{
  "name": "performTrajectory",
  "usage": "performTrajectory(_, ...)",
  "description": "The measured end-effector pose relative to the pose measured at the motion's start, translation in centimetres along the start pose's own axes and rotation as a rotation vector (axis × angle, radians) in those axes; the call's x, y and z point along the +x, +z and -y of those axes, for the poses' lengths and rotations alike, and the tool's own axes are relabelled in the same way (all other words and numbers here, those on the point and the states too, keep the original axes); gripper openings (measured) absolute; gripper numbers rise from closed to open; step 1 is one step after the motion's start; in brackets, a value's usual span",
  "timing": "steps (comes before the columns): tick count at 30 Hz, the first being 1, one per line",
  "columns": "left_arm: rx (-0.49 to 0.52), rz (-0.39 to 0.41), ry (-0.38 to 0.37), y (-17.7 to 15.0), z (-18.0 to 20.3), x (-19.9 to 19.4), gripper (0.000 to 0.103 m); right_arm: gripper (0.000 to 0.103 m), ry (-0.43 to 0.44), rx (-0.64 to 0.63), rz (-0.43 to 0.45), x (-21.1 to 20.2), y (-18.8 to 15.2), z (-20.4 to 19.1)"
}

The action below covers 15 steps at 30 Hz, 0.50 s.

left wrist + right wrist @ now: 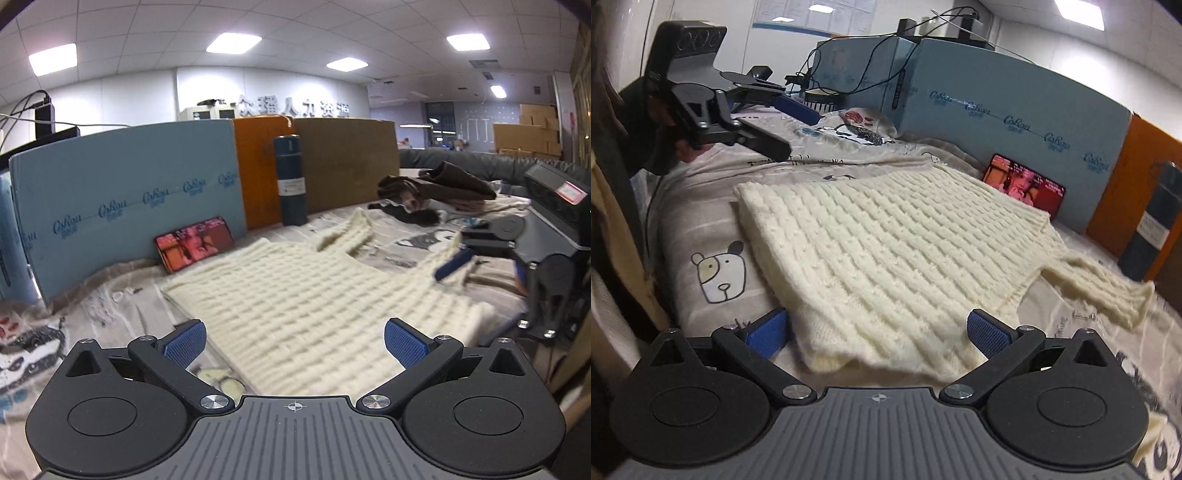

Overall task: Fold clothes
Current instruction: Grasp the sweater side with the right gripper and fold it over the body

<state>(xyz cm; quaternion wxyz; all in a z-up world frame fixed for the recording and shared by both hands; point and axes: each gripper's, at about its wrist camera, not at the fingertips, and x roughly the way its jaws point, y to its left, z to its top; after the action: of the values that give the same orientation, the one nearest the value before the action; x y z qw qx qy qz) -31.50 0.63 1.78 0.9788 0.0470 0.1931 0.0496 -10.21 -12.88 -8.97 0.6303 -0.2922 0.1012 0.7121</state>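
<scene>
Cream cable-knit sleeveless sweater (886, 243) lies spread flat on a grey cartoon-print bedsheet (701, 221), straps pointing toward a dark teal cylindrical flask (290, 180). The left gripper (294, 338) hovers over one edge of the knit, blue pads spread wide, nothing held. The right gripper (877, 332) sits at another corner, jaws fully wide, fabric between them but unpinched. A lit phone (1023, 186) leans against a pale blue foam board (125, 206).
</scene>
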Motion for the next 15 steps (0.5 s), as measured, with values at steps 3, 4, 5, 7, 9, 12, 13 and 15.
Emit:
performTrajectory(3, 0.003, -0.002, -0.016, -0.2, 0.4, 0.4, 0.103, 0.099, -0.01, -0.058, 0.009, 0.5, 0.5, -0.4)
performTrajectory(4, 0.003, -0.003, -0.02, -0.2, 0.5, 0.5, 0.103, 0.093, -0.012, -0.074, 0.013, 0.5, 0.6, -0.4)
performTrajectory(5, 0.002, -0.003, -0.024, -0.2, 0.5, 0.7, 0.103, 0.085, -0.009, -0.082, 0.017, 0.5, 0.7, -0.4)
performTrajectory(7, -0.004, -0.001, -0.035, -0.3, 0.5, 1.0, 0.103, 0.048, 0.035, -0.061, 0.031, 0.2, 0.9, 0.0)
performTrajectory(9, -0.011, 0.002, -0.049, -0.4, 0.3, 1.2, 0.103, 0.025, 0.077, -0.047, 0.058, -0.3, 0.9, 0.3)
performTrajectory(12, -0.022, 0.01, -0.065, -0.4, 0.2, 1.4, 0.103, 0.018, 0.074, 0.005, 0.124, -0.9, 1.1, 1.3)
performTrajectory(13, -0.028, 0.019, -0.062, -0.4, 0.1, 1.4, 0.103, 0.016, 0.067, 0.029, 0.152, -1.1, 1.3, 1.8)
performTrajectory(15, -0.045, 0.041, -0.05, -0.2, -0.2, 1.4, 0.103, 0.015, 0.045, 0.065, 0.206, -1.2, 1.7, 2.8)
